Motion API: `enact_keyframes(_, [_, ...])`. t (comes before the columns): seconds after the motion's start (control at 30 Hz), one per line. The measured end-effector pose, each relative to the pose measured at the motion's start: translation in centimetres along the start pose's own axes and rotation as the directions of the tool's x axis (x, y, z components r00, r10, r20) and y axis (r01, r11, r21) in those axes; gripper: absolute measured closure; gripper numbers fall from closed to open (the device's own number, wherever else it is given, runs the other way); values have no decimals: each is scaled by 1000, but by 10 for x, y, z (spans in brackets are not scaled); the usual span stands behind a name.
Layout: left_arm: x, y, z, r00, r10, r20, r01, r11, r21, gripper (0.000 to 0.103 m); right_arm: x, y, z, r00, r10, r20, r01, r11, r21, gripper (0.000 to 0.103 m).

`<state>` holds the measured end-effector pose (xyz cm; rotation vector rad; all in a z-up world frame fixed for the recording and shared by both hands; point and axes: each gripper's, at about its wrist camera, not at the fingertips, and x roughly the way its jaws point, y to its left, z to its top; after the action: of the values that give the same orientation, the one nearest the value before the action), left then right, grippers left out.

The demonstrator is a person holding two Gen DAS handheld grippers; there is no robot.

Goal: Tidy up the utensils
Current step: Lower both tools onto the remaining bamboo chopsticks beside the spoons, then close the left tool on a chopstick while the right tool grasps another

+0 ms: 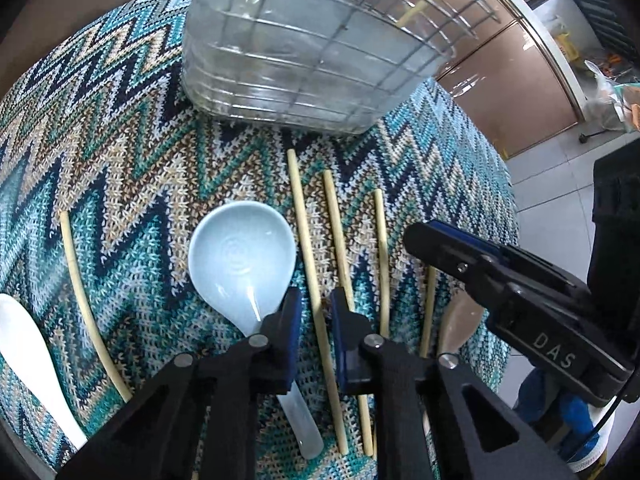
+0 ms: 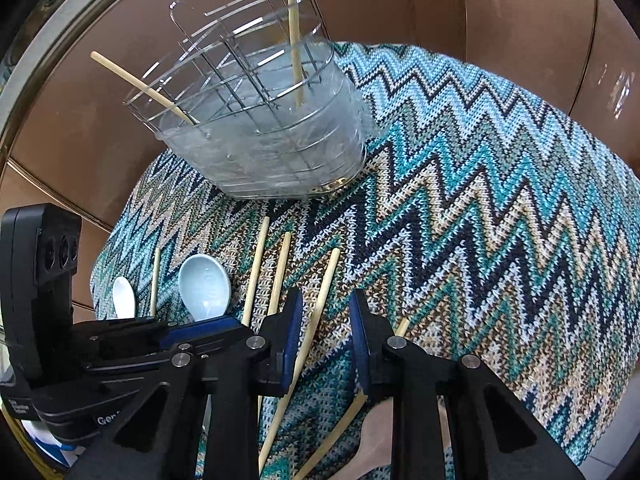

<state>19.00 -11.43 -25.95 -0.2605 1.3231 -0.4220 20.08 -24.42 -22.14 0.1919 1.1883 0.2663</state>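
Several bamboo chopsticks lie on a zigzag knitted cloth (image 1: 120,140). My left gripper (image 1: 316,316) stands low over it, jaws narrow, straddling one chopstick (image 1: 304,220) without pressing on it. A pale blue spoon (image 1: 240,252) lies just left of it, its handle under the left finger. My right gripper (image 2: 326,316) straddles another chopstick (image 2: 328,276), which runs close to its left finger; its jaws are a little wider. A wire utensil basket (image 2: 264,136) with a clear liner holds two chopsticks (image 2: 294,40). A white spoon (image 2: 124,298) lies farther left.
A beige spoon (image 2: 380,428) lies partly under the right gripper. Another chopstick (image 1: 80,288) lies between the two spoons. The cloth-covered table ends close on the right (image 1: 508,200), with tiled floor (image 1: 552,184) below. Brown panels (image 2: 500,12) stand behind the basket.
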Motion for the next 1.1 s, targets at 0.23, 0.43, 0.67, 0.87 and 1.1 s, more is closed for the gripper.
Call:
enact_keyframes(0.23, [9, 2, 9, 1000, 3, -12, -3, 1000, -22, 92, 28, 8, 10, 999, -16, -46, 15, 1000, -24, 84])
enact_keyframes(0.43, [13, -4, 17, 1000, 23, -19, -23, 1000, -21, 93, 49, 13, 14, 996, -43, -76, 40, 999, -37, 91])
enact_keyframes(0.67, [20, -16, 16, 998, 62, -1, -62, 998, -27, 98, 49, 10, 13, 998, -18, -56, 17, 1000, -13, 94])
enact_keyframes(0.87, [20, -22, 10, 997, 75, 37, -73, 997, -39, 99, 26, -3, 8, 1000, 30, -8, -30, 1000, 6, 96])
enact_keyframes(1.1, [-5, -28, -5, 991, 48, 121, -46, 999, -19, 98, -17, -7, 0, 994, 81, 77, -82, 996, 17, 97])
